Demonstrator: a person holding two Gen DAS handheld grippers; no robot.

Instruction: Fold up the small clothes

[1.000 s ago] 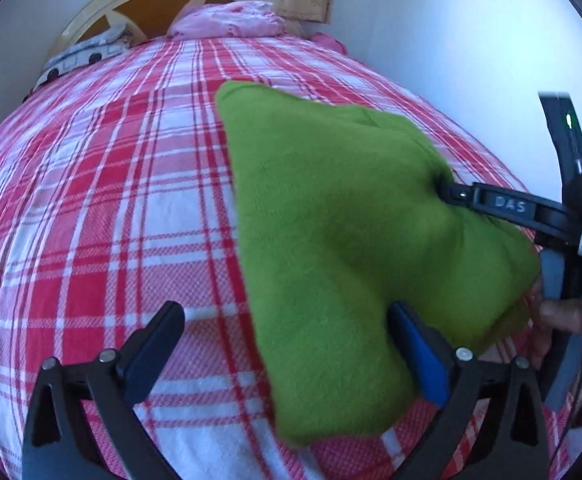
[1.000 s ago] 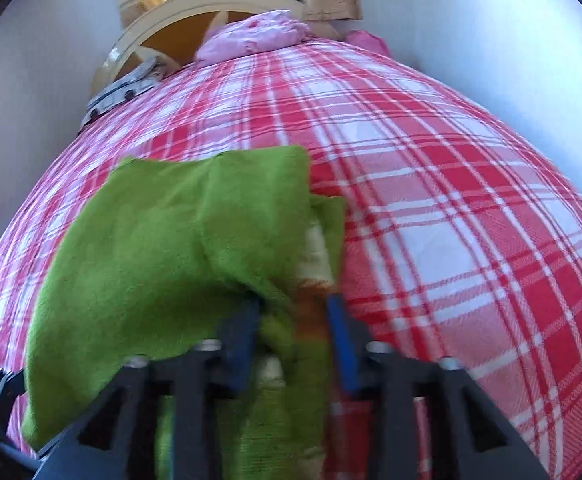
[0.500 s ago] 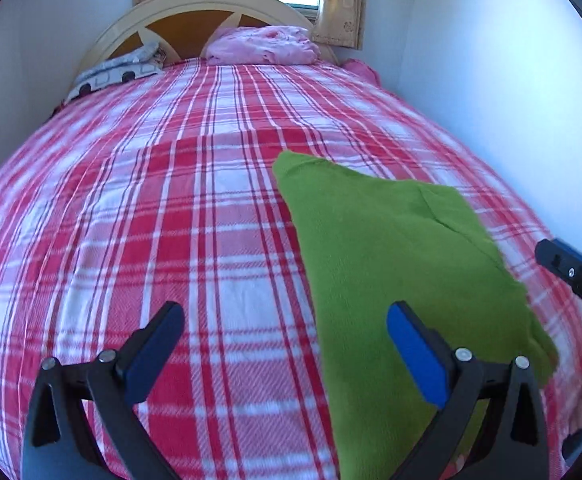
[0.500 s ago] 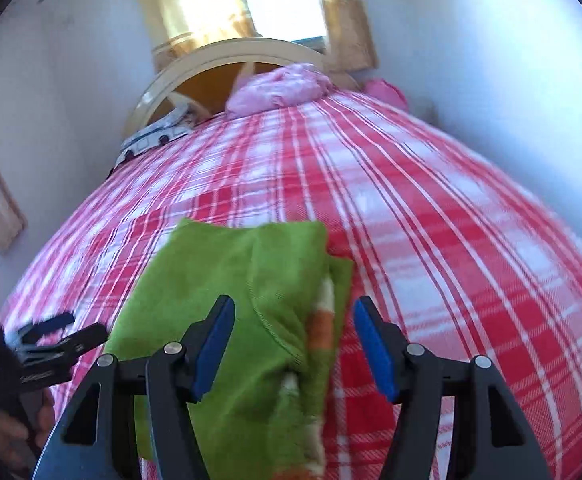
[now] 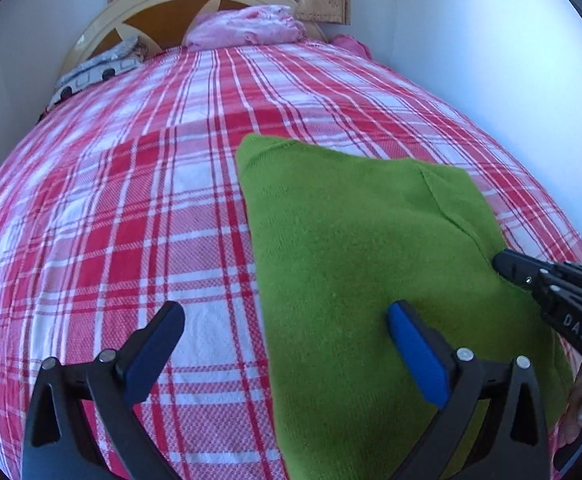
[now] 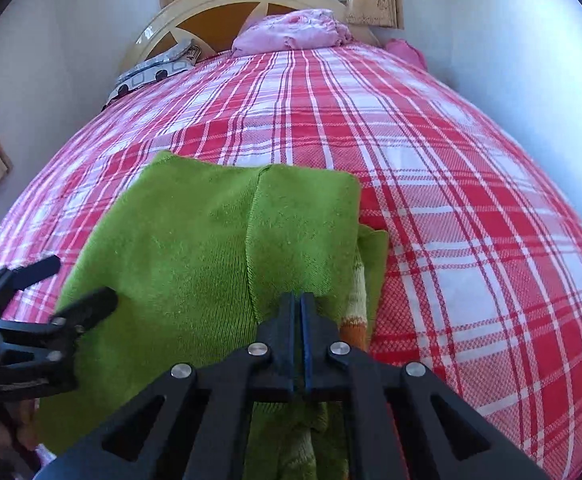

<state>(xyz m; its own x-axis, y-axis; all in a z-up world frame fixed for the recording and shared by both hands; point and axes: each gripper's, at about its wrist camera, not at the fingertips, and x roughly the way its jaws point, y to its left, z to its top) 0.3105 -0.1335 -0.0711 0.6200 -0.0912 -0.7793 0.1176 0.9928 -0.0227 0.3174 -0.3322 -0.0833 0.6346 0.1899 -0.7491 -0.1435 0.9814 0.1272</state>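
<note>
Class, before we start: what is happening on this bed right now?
A person is folding a small green knitted garment on a bed with a red and white plaid cover, using a handheld gripper in each hand. The right gripper is shut, its tips at the garment's near edge beside a folded-over flap; whether it pinches the fabric is unclear. The left gripper is open, one finger over the garment, holding nothing.

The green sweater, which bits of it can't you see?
- Green sweater, right wrist view: its near end is hidden under the right tool.
- Left wrist view: its lower end is cut off by the picture edge, behind the left tool.
- Both views: the layers folded underneath are covered.
</note>
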